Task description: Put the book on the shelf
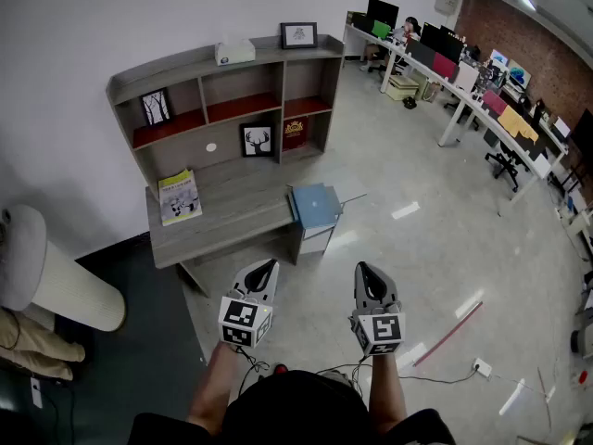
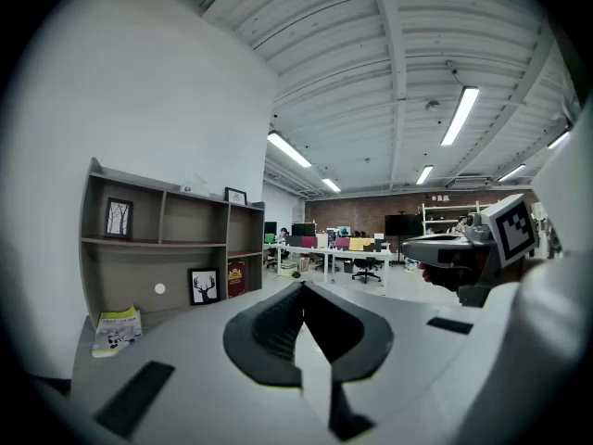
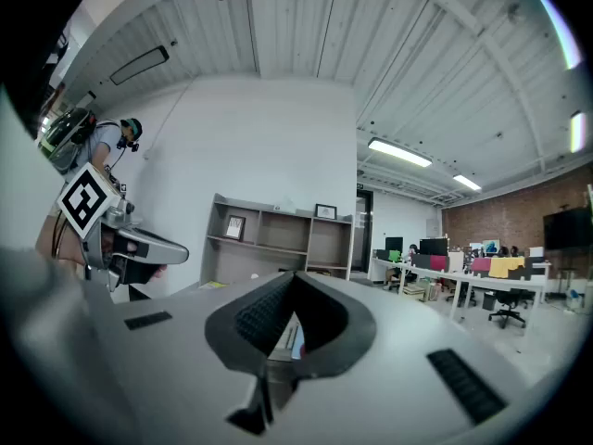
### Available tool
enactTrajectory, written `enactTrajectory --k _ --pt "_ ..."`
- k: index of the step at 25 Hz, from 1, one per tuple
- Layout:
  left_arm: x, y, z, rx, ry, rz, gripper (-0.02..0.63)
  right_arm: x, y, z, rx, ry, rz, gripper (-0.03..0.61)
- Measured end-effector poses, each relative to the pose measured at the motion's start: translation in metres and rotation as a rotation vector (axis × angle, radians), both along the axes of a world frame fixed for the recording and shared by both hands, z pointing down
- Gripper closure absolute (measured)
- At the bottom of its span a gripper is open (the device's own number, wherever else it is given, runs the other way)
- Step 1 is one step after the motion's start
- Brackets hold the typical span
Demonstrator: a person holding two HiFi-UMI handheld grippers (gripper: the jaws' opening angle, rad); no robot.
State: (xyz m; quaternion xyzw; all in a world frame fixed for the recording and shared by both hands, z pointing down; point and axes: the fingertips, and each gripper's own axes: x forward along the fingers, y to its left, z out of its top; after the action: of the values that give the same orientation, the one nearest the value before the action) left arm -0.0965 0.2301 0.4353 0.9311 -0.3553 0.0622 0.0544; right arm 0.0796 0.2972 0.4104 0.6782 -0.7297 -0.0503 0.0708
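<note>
1. Book (image 1: 315, 205): blue cover, lying flat at the right end of the table (image 1: 241, 219), with one corner past the table's edge. A second, yellow-green book (image 1: 179, 196) lies flat at the left end. I cannot tell which one the task means; I take the blue.
2. Handling (judgement): stiff flat cover, moderate weight, probably smooth and apt to slip. It is not fragile, but may sag or fall open if pinched at the loose edge.
3. Grasp point (judgement): the overhanging corner or edge, close to the spine, so both covers are clamped together.
4. Left hand-held gripper (image 1: 269, 265): jaws closed together, nothing between them. It is held near level, well short of the table.
5. Right hand-held gripper (image 1: 363, 269): jaws fully closed, empty, also well apart from the book.
6. Shelf (image 1: 176, 68) stands on the table against the wall.
   - Upper left bay holds a framed tree picture (image 1: 156, 107).
   - The other two upper bays look bare.
   - Lower part holds a framed deer picture (image 1: 257, 140) and a red book (image 1: 295, 133) upright.
   - On top are a tissue box (image 1: 234, 51) and a framed print (image 1: 298, 34).
</note>
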Motion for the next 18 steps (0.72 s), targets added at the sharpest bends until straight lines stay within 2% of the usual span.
enactTrajectory --k 6,18 --pt "-0.002 0.002 -0.001 0.001 -0.001 0.006 0.606 -0.003 0.003 -0.001 0.014 -0.139 -0.01 0.549" --pt "-0.002 0.017 0.005 -0.02 -0.007 0.022 0.606 -0.01 0.015 0.009 -0.011 -0.137 -0.018 0.549"
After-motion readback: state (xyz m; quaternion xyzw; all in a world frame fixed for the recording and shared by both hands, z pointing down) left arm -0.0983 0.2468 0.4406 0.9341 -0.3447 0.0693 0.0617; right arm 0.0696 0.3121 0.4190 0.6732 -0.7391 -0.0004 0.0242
